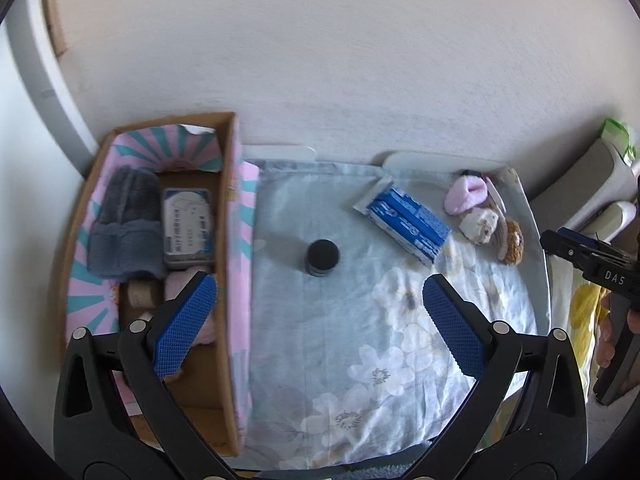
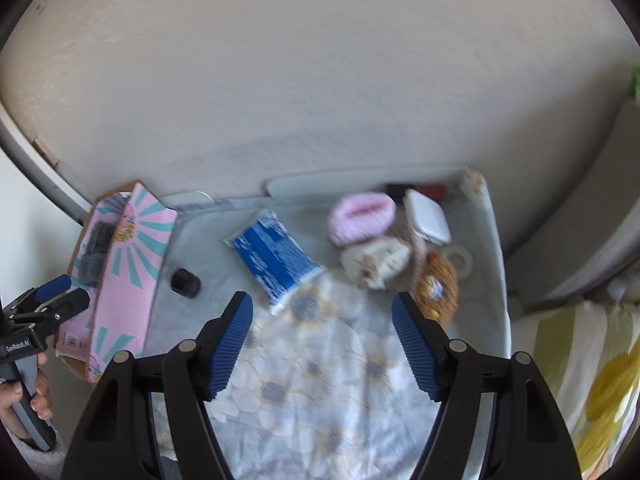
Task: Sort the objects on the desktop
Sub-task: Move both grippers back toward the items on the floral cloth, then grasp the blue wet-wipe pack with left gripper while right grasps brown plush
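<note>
Blue ribbed pads line the black arms of the right tool (image 2: pixel 322 318), whose jaws stand wide with nothing between them over a floral cloth (image 2: pixel 320 380), soft and creased, that covers the worktop. Just beyond lies a flat blue and white packet (image 2: pixel 274 258), crinkled at its sealed ends, set at a slant. Left of it stands a small dark round jar (image 1: pixel 322 258) with a matte black lid. Right of the packet sits a cluster: a fluffy pink slipper-shaped piece (image 2: pixel 362 218), a cream plush toy (image 2: pixel 376 262), a brown round fuzzy item (image 2: pixel 436 284) and a smooth white rounded case (image 2: pixel 426 216).

At the cloth's left edge is a cardboard box (image 1: pixel 230 280) lined with pink and teal sunburst paper. It holds a grey knitted hat (image 1: pixel 124 224) and a flat tin with a printed label (image 1: pixel 187 228), side by side. The left tool (image 1: pixel 318 300), with blue cross-hatched pads, also stands wide and empty, one finger over the box.
</note>
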Demonstrator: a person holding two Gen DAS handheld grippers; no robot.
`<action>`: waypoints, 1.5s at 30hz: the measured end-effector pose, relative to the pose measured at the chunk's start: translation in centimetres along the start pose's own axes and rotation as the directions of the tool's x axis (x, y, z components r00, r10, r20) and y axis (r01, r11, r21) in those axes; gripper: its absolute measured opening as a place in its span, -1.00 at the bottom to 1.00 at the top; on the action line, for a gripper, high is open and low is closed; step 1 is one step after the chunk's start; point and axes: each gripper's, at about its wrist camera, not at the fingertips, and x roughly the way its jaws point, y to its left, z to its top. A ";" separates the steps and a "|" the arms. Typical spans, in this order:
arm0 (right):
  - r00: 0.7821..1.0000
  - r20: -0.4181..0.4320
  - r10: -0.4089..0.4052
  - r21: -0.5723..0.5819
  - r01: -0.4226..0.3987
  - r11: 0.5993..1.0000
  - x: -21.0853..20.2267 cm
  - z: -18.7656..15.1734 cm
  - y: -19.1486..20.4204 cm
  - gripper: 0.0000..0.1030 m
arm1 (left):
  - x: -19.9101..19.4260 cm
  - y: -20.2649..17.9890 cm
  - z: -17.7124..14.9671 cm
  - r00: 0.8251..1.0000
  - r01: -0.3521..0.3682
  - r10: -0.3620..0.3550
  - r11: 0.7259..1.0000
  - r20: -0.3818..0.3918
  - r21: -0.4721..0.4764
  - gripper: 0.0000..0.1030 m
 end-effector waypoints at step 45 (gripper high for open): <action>0.994 -0.059 -0.094 0.107 0.100 0.989 10.3 -1.0 -10.0 0.00 | 21.4 -11.9 5.5 0.936 -0.204 0.140 0.964 -0.324 -0.172 0.91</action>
